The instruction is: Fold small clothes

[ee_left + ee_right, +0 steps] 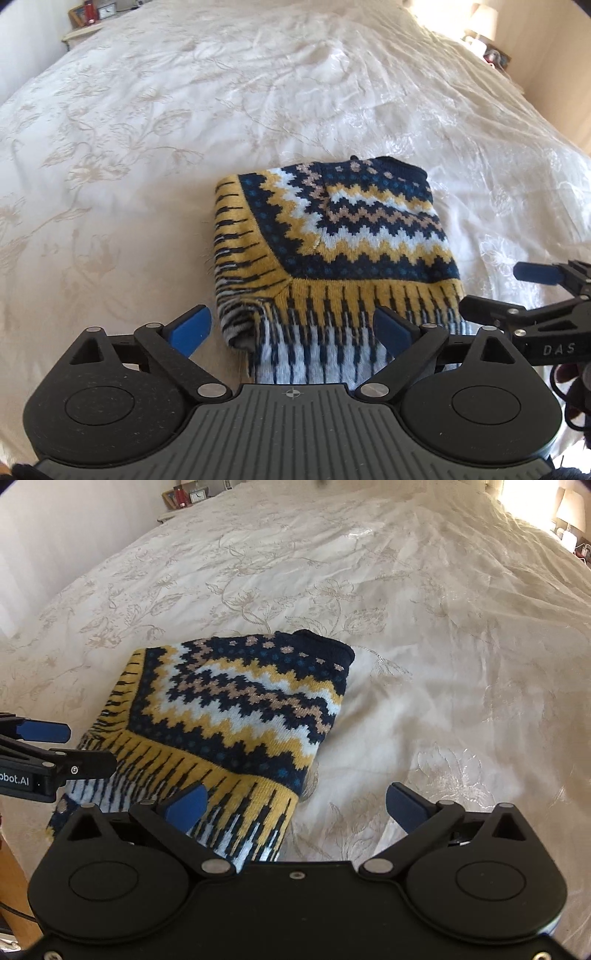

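Observation:
A small knitted sweater [332, 236] with navy, yellow, white and tan zigzag bands lies folded into a compact block on the cream bedspread [184, 129]. It also shows in the right wrist view [236, 716]. My left gripper [291, 328] is open and empty, its blue fingers spread over the sweater's near edge. My right gripper [295, 805] is open and empty, its left finger over the sweater's near right corner and its right finger over bare bedspread [443, 664]. The right gripper shows at the right edge of the left wrist view [532, 291].
A nightstand [81, 33] with a clock, a red item and a frame stands at the far left of the bed. A lamp [484, 18] stands at the far right. The wrinkled floral bedspread stretches far beyond the sweater.

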Tool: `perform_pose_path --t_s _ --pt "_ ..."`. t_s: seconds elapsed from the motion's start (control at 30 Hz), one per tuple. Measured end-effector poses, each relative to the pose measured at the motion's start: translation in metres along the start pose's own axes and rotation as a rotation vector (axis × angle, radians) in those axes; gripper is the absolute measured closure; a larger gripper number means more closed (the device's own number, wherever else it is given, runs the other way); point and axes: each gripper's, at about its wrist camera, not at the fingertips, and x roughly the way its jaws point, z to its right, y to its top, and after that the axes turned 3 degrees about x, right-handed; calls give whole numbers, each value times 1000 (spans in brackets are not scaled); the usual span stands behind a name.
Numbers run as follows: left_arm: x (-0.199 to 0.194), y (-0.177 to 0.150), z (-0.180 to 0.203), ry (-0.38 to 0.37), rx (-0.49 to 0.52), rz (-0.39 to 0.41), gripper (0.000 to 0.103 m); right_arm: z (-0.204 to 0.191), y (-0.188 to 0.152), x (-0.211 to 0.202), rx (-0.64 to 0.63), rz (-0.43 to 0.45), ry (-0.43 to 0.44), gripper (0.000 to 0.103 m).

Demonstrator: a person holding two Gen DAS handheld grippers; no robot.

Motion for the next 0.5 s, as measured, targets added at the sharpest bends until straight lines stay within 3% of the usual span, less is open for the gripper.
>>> perform_pose_path --t_s 0.03,0.5 --pt "-5 -1 2 11 -3 3 0 -1 -1 -4 -1 7 -5 1" --pt "-53 2 20 84 -62 4 2 4 -12 -48 22 75 20 1"
